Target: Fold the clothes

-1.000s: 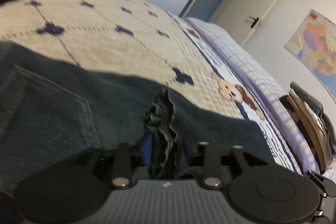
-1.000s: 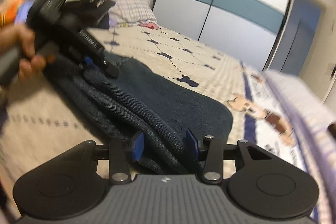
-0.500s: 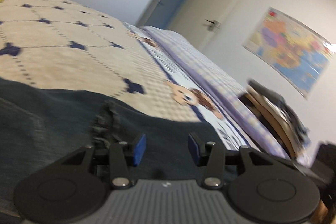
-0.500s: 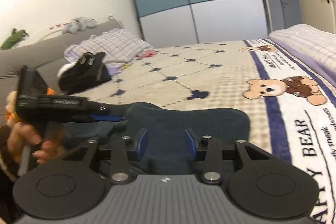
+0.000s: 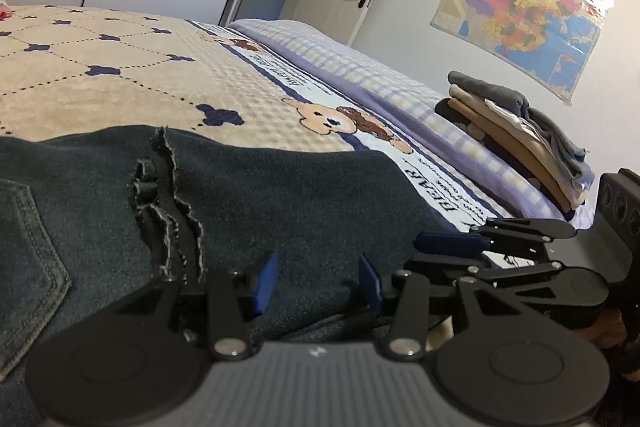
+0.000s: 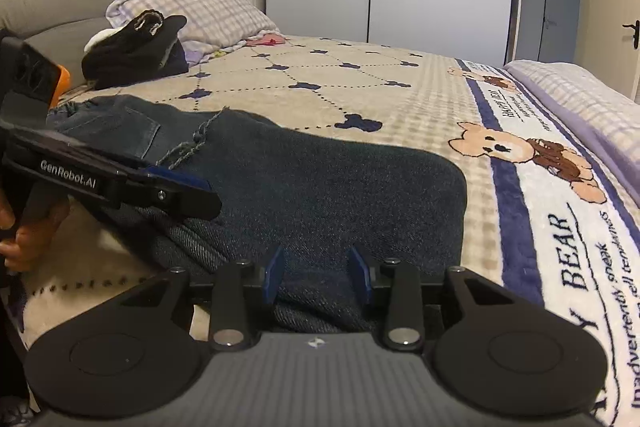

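- Left wrist view: the left gripper (image 5: 316, 281) hovers low over the jeans (image 5: 280, 187), jaws parted with nothing between them. The denim lies directly ahead and under the jaws, spread on the bed (image 5: 120, 67). A frayed hem (image 5: 168, 195) stands just left of the jaws; a back pocket (image 5: 28, 247) lies further left. The right gripper (image 5: 452, 241) enters from the right, at the near right edge of the cloth.
- Right wrist view: the right gripper (image 6: 316, 273) sits at the near edge of the jeans (image 6: 320, 179), jaws parted and holding nothing, stacked denim layers just ahead of them. The folded bundle runs long from near right to far left. The left gripper (image 6: 188, 195) reaches in from the left over the fold's left side; its jaws appear free of cloth. Judged: each gripper is nearest its own end of the near edge.
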Tool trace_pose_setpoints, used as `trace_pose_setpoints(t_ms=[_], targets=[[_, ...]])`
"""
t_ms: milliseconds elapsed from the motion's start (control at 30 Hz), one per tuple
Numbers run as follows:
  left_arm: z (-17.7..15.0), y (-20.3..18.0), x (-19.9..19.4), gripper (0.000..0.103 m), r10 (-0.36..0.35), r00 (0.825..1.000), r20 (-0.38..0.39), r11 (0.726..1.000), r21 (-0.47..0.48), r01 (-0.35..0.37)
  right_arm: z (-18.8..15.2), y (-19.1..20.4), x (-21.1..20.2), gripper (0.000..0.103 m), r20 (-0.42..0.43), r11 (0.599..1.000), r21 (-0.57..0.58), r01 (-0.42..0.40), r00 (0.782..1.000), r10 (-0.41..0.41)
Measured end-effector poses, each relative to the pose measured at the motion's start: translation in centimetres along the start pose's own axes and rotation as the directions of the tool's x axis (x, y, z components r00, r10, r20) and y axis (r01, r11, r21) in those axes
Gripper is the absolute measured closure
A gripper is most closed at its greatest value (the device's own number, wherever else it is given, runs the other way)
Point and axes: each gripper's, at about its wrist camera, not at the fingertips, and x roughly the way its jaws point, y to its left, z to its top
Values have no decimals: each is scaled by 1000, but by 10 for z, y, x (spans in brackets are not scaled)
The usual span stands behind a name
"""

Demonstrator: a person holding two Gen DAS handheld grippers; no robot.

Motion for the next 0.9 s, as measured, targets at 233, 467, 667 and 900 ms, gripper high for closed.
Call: trace_pose_setpoints(t_ms=[233, 467, 667, 900], targets=[[4, -2, -11, 44, 9, 1000, 11, 1000, 10, -9, 33, -7, 5, 64, 67, 998, 58, 32, 997, -36], [-5, -5, -9, 37, 6, 1000, -7, 997, 71, -6, 54, -21, 62, 64, -16, 978, 168, 121, 993, -120], [-4, -6, -23, 34, 16, 1000, 6, 997, 79, -17, 53, -21, 84, 62, -58, 969, 188, 161, 987, -153], [-4, 6, -63, 26, 65, 994, 83, 997, 21, -67, 51, -14, 71, 62, -6, 961, 241, 136, 990, -139]])
